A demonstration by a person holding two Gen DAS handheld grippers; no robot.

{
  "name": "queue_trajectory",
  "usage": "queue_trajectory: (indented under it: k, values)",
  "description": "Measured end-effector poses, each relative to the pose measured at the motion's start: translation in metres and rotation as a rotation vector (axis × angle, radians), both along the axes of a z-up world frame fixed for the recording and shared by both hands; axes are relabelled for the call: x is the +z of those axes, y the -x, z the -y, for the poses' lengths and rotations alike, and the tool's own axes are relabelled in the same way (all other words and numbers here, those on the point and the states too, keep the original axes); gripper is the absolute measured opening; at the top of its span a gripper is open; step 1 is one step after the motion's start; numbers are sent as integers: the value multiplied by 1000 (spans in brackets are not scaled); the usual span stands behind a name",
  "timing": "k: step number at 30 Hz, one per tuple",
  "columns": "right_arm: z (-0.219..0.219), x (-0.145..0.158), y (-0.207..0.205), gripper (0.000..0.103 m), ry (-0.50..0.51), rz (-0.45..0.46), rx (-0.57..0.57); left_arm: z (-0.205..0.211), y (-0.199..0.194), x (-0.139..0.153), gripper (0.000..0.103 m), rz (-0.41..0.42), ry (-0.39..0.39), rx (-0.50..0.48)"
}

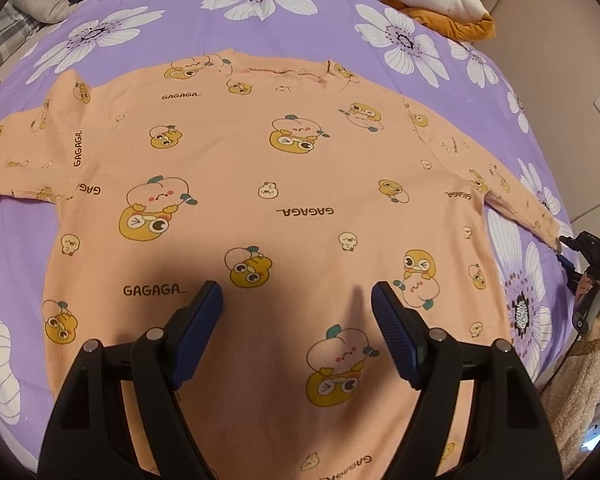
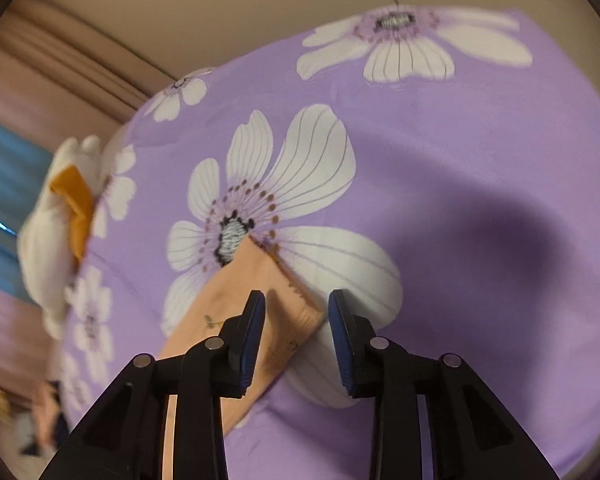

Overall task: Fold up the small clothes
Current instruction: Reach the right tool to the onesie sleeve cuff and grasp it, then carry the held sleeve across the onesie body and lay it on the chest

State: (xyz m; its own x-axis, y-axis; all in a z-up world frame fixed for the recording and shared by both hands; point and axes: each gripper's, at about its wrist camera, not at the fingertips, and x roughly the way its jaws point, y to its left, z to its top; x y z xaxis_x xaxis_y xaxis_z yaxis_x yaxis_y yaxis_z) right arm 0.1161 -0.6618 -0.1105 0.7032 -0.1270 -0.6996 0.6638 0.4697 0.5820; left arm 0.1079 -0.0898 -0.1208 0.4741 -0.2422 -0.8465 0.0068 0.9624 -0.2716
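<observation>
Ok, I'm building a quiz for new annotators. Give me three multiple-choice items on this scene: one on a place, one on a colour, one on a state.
1. Where is the sleeve cuff?
A. near the right tongs
B. tucked under the pillow
C. folded on the chest

2. What colour is the shirt?
A. blue
B. peach
C. grey

3. How do the left tongs stand?
A. clamped on the collar
B. open over the shirt
C. shut on the hem

Answers: A, the cuff lies on the purple bedsheet just ahead of the right tongs; B, peach cloth with cartoon prints; B, fingers apart, nothing between them.
</observation>
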Motion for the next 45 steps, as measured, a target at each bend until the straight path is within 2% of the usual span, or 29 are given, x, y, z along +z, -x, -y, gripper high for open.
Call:
queue_trajectory:
  k: [3,8,11,12,14,15,19,25,30,35,40,45]
  values:
    - [-1,-2,-3,39,-16,18,6,-1,0,2,76,2,13,8]
    - [-12,-3,-19,40,-11,7,49,-4,2,8,76,10,48,28]
    - [-15,-6,-28,39,2,2,61,-7,6,12,76,21,41,45]
    - [-17,-5,-29,36,18,-1,57,-8,7,14,76,22,43,48]
    - [-20,-4,-31,14,50,-32,50,-12,10,18,76,35,51,55]
    - [-21,-3,-32,13,64,-47,45,-13,11,20,76,39,51,60]
    - [-27,11,-29,12,114,-7,36,-23,16,27,76,62,55,81]
    - [-58,58,-27,11,270,72,85,-38,22,34,76,79,63,116]
    - [-116,93,-42,11,425,129,231,-44,28,37,76,85,51,124]
    - [-188,106,-61,11,503,178,451,-53,33,40,76,96,49,142]
    - [-260,108,-69,11,573,191,665,-62,36,42,76,100,52,163]
    - [-325,89,-76,11,620,123,865,-71,40,43,76,94,44,183]
